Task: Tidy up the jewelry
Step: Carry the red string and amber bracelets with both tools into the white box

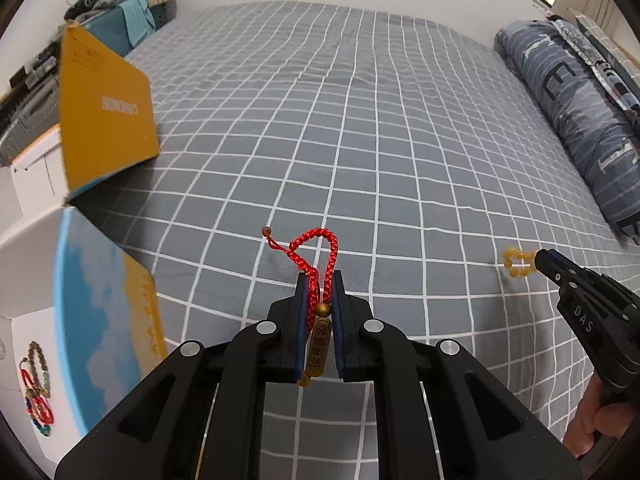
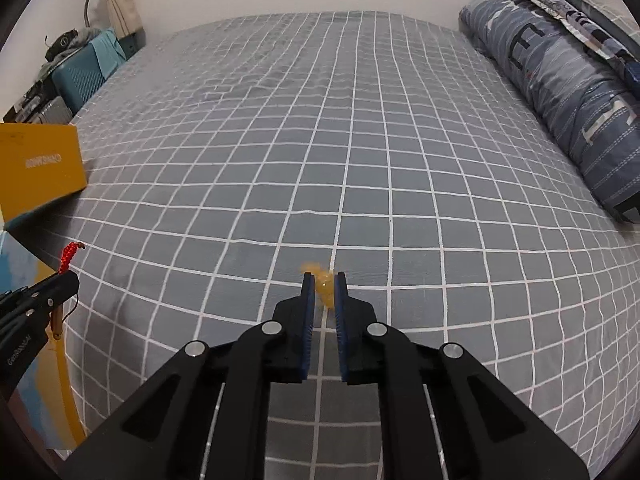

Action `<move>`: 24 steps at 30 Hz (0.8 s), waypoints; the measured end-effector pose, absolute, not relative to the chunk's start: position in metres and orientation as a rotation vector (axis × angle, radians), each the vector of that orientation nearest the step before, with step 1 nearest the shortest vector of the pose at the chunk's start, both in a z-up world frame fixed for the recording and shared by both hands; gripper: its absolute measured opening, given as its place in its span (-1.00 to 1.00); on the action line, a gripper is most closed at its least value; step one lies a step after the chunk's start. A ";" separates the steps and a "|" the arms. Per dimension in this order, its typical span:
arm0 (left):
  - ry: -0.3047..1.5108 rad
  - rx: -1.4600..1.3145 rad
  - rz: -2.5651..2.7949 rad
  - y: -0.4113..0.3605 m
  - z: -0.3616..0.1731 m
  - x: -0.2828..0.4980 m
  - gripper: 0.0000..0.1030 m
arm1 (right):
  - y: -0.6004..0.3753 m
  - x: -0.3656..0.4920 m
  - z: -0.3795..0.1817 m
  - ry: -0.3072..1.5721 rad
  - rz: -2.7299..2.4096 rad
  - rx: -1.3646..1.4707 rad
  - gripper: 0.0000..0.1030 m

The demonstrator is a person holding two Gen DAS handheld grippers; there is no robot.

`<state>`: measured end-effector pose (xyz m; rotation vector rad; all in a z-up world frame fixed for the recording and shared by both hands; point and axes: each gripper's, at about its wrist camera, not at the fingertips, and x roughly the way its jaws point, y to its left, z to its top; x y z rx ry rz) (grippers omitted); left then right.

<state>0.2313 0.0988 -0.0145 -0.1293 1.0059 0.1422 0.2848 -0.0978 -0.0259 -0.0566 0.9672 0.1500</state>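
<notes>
My left gripper [image 1: 319,280] is shut on a red braided cord bracelet [image 1: 316,248] with a gold bead and a brass tag, held above the grey checked bed. My right gripper [image 2: 324,280] is shut on a yellow bead bracelet [image 2: 323,287], blurred, also above the bed. In the left wrist view the right gripper [image 1: 538,258] is at the right with the yellow bracelet [image 1: 516,263] at its tip. In the right wrist view the left gripper [image 2: 60,282] is at the left edge with the red cord [image 2: 68,257]. A white box [image 1: 28,380] at lower left holds several bracelets [image 1: 38,388].
An upright blue-and-yellow box lid [image 1: 100,320] stands beside the white box. A yellow box [image 1: 104,108] stands at the bed's left edge. A folded blue quilt [image 1: 576,120] lies along the right side. A bedside shelf with clutter [image 1: 92,4] is at far left.
</notes>
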 end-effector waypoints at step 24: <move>0.894 -0.104 0.100 0.122 0.042 0.162 -0.80 | -0.090 0.220 0.031 0.851 0.171 -0.031 -0.83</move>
